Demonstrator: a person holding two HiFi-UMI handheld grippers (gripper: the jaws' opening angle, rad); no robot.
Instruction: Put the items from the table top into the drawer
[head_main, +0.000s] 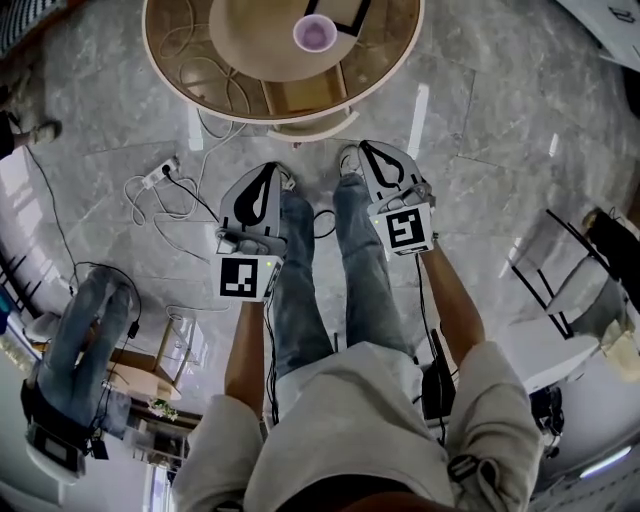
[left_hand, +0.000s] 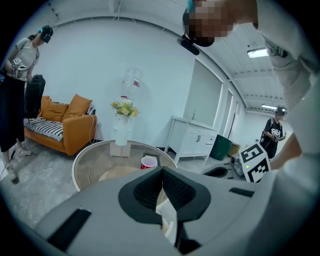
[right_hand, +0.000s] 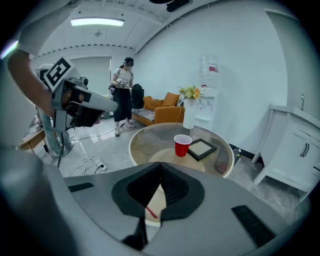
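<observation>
A round glass-topped table (head_main: 180, 75) stands ahead of me on the marble floor. On it are a red cup (right_hand: 182, 145), whose mouth faces up in the head view as the cup (head_main: 317, 33), and a black picture frame (right_hand: 201, 148) flat beside it. My left gripper (head_main: 267, 170) and right gripper (head_main: 366, 150) hang side by side above my legs, short of the table's near edge. Both are shut with nothing between the pads, as the left gripper (left_hand: 161, 171) and the right gripper (right_hand: 161, 166) show in their own views. I cannot make out a drawer.
A power strip with white cables (head_main: 160, 175) lies on the floor left of the table. An orange sofa (left_hand: 65, 125), a white cabinet (left_hand: 192, 140) and a water dispenser (right_hand: 200, 107) line the walls. People stand nearby (right_hand: 122, 95). A black metal chair (head_main: 560, 270) is at my right.
</observation>
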